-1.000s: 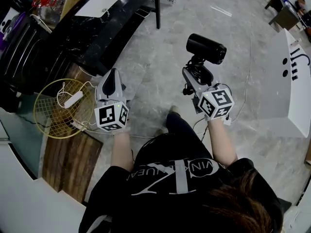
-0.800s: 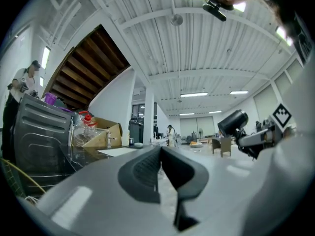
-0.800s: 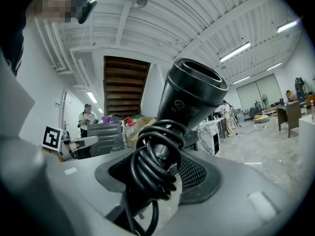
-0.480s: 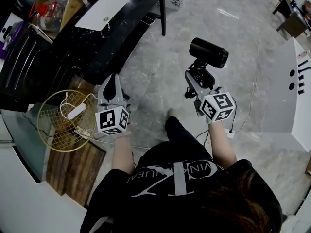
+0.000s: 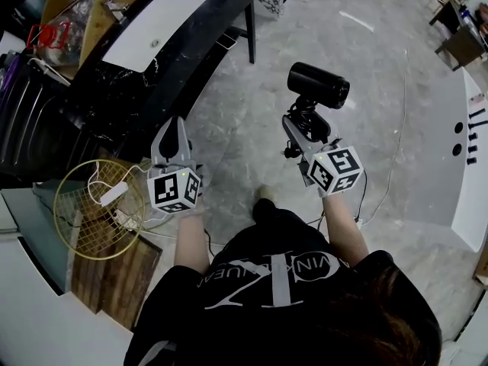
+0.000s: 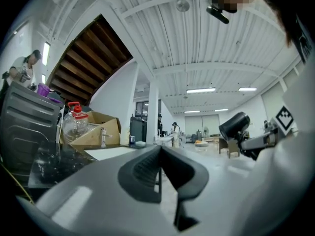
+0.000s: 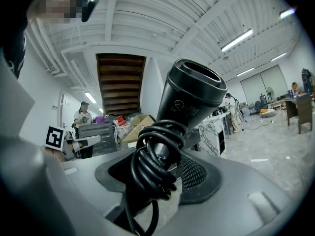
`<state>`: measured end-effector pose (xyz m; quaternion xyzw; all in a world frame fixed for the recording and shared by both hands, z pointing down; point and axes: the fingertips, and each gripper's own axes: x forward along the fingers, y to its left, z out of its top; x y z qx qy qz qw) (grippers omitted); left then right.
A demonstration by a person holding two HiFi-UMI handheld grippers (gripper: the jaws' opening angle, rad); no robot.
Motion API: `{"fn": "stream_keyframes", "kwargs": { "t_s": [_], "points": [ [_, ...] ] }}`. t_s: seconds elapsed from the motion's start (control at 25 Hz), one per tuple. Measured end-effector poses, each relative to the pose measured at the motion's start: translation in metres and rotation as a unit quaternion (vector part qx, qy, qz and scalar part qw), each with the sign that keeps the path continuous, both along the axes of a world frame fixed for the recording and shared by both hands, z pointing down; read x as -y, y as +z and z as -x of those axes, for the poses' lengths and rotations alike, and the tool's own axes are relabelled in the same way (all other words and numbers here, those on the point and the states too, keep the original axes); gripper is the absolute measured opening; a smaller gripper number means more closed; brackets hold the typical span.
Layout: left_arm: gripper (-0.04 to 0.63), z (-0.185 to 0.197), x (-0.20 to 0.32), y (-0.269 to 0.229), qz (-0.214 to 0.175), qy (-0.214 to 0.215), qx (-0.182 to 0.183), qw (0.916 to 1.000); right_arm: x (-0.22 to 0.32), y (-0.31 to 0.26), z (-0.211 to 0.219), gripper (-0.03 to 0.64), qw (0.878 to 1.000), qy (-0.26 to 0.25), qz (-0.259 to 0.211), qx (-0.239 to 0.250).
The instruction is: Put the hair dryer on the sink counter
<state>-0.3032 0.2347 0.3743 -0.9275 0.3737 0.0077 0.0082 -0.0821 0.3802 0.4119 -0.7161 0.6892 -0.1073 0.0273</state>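
Hair dryer: the black hair dryer is up in the air above the grey floor, barrel on top and lying roughly level, handle pointing down into the right gripper.
Cord: the black cord is wound in thick loops round the handle, right where the grip is taken; one strand hangs out below.
Right fingers: the right gripper's fingers pinch the cord-wrapped handle from both sides, standing fairly wide because of its bulk; the hold looks secure.
Left fingers: the left gripper has its fingers pressed together with nothing between them; it hangs idle, low and to the person's left.
Desk: the black desk with its white sink lies ahead and to the left, well apart from the hair dryer. A cardboard box stands at its far end.
Nearby: a gold wire basket holding a white power strip is on the floor just beside the left gripper.
Done: by my reading the pick-up is complete, as the dryer is lifted and carried clear of every surface.
Left: the carry across to the desk, lowering onto a bare part beside the sink, and the release. I judge the task somewhat under halfway.
Watch: the loose strand could snag or drag while the dryer is set down.
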Motion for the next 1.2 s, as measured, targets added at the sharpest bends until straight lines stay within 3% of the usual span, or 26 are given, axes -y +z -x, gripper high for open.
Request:
{"fn": "stream_keyframes", "kwargs": {
  "t_s": [0.4, 0.88, 1.2],
  "points": [
    [0.000, -0.041, 0.036, 0.001, -0.004, -0.016, 0.001, 0.9999, 0.045, 0.005, -0.046, 0.264, 1.000, -0.019, -0.005, 0.009],
    [0.000, -0.055, 0.068, 0.002, 0.003, -0.031, 0.003, 0.9995, 0.086, 0.005, -0.065, 0.264, 0.999, -0.037, -0.005, 0.014],
    [0.000, -0.107, 0.135, 0.011, 0.004, -0.011, 0.002, 0.9999, 0.150, 0.015, -0.100, 0.264, 0.999, -0.038, 0.003, 0.011]
  ]
}}
